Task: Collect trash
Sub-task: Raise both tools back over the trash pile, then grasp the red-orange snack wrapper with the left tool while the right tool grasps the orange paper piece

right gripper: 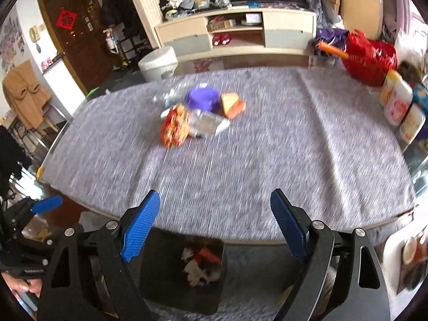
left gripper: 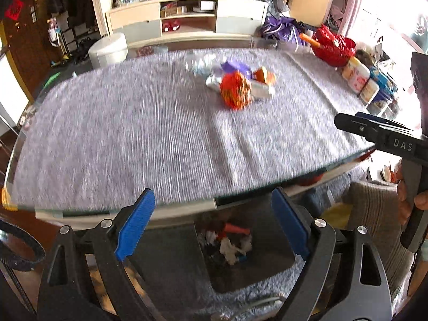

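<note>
A heap of trash lies mid-table on the grey cloth: an orange crumpled wrapper (left gripper: 235,92) (right gripper: 175,128), a silver foil pack (left gripper: 260,91) (right gripper: 207,124), a purple piece (left gripper: 236,68) (right gripper: 203,99), an orange-yellow packet (left gripper: 263,76) (right gripper: 232,104) and clear plastic (left gripper: 199,62). A dark bin (left gripper: 240,251) (right gripper: 187,270) on the floor below the near table edge holds crumpled paper and scraps. My left gripper (left gripper: 214,227) hangs open over the bin, with nothing between its blue pads. My right gripper (right gripper: 214,227) is open and empty too, above the table edge and bin. The right gripper also shows in the left wrist view (left gripper: 374,131).
A red bag (left gripper: 333,48) (right gripper: 369,58), jars (right gripper: 398,101) and boxes crowd the table's far right corner. A white stool (left gripper: 108,49) and a TV cabinet (left gripper: 187,17) stand beyond the table. A grey rug (left gripper: 187,294) lies under the bin. A chair (left gripper: 371,214) stands at right.
</note>
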The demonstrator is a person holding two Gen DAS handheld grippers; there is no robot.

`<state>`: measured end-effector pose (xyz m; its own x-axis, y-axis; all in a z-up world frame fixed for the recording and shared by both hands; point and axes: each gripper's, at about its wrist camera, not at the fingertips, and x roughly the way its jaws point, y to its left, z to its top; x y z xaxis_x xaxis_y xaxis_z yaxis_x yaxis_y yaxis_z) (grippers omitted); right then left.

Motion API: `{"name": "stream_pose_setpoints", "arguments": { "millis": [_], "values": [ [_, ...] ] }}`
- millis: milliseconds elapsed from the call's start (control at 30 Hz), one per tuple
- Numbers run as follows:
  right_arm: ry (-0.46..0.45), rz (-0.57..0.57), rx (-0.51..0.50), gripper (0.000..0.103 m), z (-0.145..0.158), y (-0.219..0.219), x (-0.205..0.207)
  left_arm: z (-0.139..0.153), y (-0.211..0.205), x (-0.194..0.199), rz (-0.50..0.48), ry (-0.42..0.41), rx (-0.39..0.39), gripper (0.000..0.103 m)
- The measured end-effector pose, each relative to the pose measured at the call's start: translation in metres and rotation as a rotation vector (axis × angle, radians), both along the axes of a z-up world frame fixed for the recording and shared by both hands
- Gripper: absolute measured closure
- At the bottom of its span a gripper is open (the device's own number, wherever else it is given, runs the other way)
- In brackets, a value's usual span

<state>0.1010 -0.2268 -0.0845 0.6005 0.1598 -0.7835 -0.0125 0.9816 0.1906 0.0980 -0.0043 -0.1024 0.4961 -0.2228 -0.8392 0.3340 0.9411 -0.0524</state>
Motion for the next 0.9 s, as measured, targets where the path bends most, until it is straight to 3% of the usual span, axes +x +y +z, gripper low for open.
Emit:
{"name": "stream_pose_setpoints", "arguments": {
  "millis": [367,633,767,900],
  "values": [
    [0.010,-0.006,-0.015,0.018,-0.001,-0.007,0.053,0.018,-0.024,0.064,-0.019,-0.034,0.001,0.019],
    [0.045,-0.016,-0.009,0.018,-0.020,-0.010,0.096,-0.005,-0.047,0.102,-0.046,0.009,-0.014,0.019],
    [0.062,-0.037,0.063,0.018,-0.035,-0.018,0.119,-0.020,-0.055,0.119,-0.058,0.037,-0.032,0.019],
    [0.068,-0.043,0.030,0.019,-0.047,-0.018,0.142,-0.033,-0.061,0.134,-0.060,0.064,-0.041,0.019]
  ]
}}
